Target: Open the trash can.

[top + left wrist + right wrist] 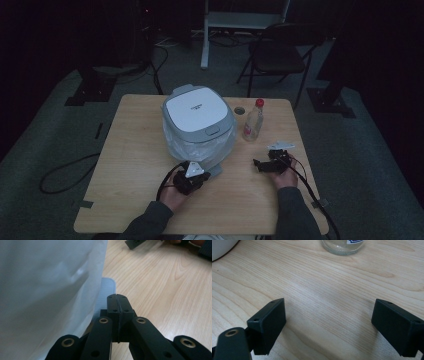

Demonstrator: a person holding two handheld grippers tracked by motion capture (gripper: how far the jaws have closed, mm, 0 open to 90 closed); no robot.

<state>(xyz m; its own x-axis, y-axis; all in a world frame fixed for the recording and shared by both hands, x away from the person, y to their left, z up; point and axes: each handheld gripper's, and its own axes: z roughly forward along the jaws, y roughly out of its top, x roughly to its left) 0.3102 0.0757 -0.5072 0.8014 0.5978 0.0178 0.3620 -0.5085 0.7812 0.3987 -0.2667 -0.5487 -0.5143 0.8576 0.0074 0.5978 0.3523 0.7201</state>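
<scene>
The left tool (117,305), clenched on nothing, sits beside the bin (198,120); the released right tool (328,317) should approach the bottle (253,121) squarely.

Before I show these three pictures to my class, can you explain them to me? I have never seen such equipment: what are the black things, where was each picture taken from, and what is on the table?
No robot here: a person sits at a wooden table and holds a hand-operated two-jaw gripper in each hand. The wide picture comes from a fixed camera above, looking forward and down. The other two come from cameras riding on the grippers, looking along their black jaws.

On the table stand a grey and white pedal bin with a plastic bag liner hanging out, and a clear bottle with a red cap.

The left gripper has its jaws shut, empty, beside the liner, above the bin's pedal. The right gripper is open and empty, pointing toward the bottle.
</scene>
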